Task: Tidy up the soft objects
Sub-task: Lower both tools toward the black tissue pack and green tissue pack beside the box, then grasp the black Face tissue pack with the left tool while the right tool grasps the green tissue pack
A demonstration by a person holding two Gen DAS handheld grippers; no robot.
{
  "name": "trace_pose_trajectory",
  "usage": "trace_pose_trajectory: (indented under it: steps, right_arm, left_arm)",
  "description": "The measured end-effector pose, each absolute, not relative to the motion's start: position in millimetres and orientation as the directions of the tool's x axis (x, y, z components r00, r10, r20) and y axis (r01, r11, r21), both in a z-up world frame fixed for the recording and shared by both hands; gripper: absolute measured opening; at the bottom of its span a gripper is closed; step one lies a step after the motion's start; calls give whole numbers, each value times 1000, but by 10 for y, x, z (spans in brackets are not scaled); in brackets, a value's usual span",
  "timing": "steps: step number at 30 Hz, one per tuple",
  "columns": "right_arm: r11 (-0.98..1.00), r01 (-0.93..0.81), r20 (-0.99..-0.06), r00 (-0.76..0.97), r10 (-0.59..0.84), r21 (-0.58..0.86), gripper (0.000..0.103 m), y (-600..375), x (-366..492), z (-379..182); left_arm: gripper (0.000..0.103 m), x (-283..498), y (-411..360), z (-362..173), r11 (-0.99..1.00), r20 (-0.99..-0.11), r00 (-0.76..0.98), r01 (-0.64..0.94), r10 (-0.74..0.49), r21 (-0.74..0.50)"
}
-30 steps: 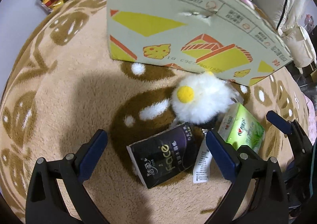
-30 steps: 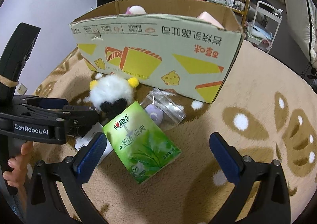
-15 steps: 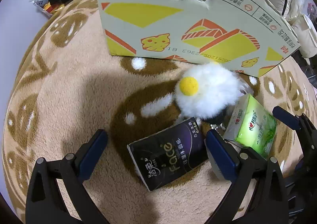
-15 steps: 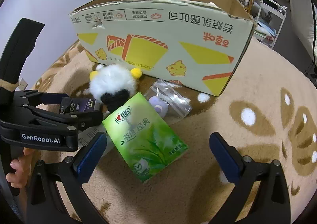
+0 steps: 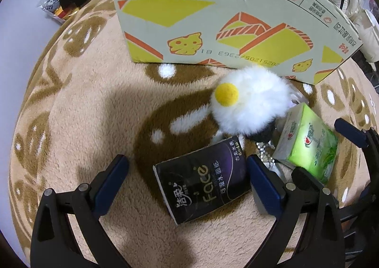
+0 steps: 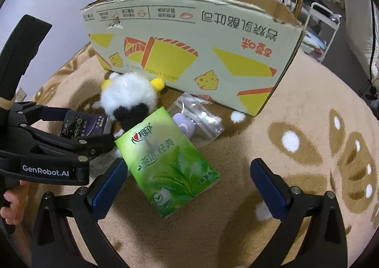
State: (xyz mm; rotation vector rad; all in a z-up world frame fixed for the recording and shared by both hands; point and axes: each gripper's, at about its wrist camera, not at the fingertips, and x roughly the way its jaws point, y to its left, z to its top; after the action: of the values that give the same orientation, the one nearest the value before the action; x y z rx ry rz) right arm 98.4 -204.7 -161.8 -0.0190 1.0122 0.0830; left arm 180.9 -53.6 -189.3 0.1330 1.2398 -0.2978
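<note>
Straddling glossy black tissue pack (image 5: pixel 202 179), fluffy rug (image 5: pixel 78 111)

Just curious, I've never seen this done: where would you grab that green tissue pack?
Across its two long edges, from above. The green tissue pack lies flat on the rug, tilted, so the right gripper, open, should turn to line its fingers up.
</note>
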Motion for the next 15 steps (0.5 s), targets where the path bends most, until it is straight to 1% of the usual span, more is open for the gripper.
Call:
trace_pose_trajectory:
  steps: [8, 15]
  right_arm:
    - [997, -79, -845, 532, 53, 13, 103, -2051, 974, -1610]
    - [997, -82, -847, 528, 55, 14, 103, -2068, 977, -1622]
  left_arm:
    - [98, 1803, -461, -1892, 957, -949, 281, 283, -142, -59]
    - [98, 1756, -486, -1923, 953, -950, 290, 303, -113, -21]
